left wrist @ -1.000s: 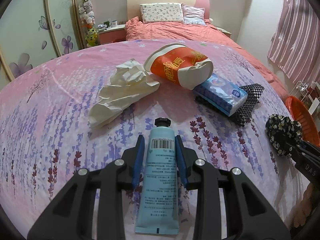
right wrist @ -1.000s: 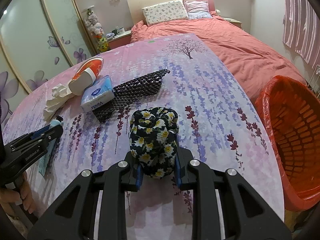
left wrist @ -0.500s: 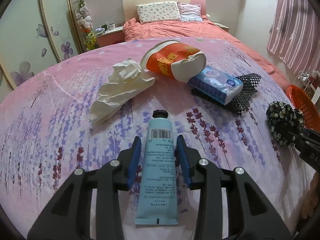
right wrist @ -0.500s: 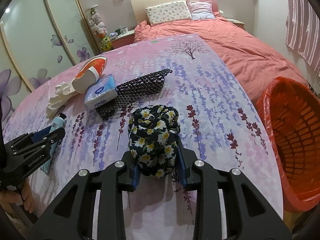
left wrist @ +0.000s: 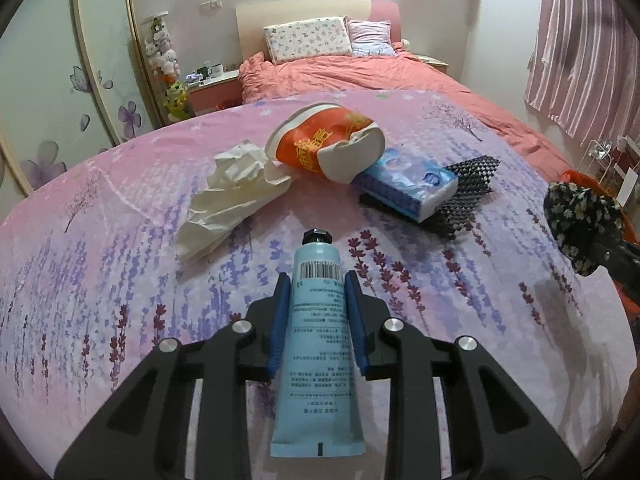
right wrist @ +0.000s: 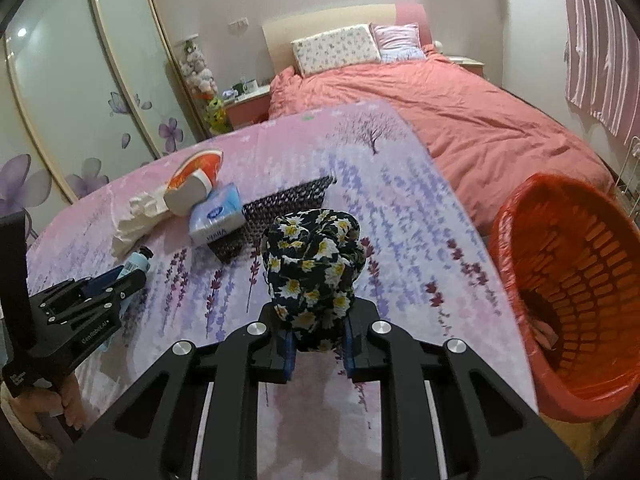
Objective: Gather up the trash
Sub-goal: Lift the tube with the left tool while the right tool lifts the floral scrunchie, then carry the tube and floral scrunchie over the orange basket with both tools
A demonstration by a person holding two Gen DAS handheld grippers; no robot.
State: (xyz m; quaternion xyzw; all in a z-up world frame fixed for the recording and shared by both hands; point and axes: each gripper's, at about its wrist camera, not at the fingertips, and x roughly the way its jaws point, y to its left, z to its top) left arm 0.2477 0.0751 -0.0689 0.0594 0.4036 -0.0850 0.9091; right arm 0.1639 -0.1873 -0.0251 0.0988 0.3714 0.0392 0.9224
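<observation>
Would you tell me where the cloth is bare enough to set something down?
Bare cloth lies left of the crumpled tissue and between the black mesh and orange basket. Crowded around the cup and tissue pack.

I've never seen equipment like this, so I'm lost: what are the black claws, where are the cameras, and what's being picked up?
Each claw is a hand-held tool with a camera looking along its fingers; there is no robot. The left tool is closing on a blue tube. The right tool is closing on a bunched flowered cloth. On the purple flowered sheet lie a crumpled tissue, a squashed orange cup, a tissue pack and a black mesh piece. A red basket stands at the right.
</observation>
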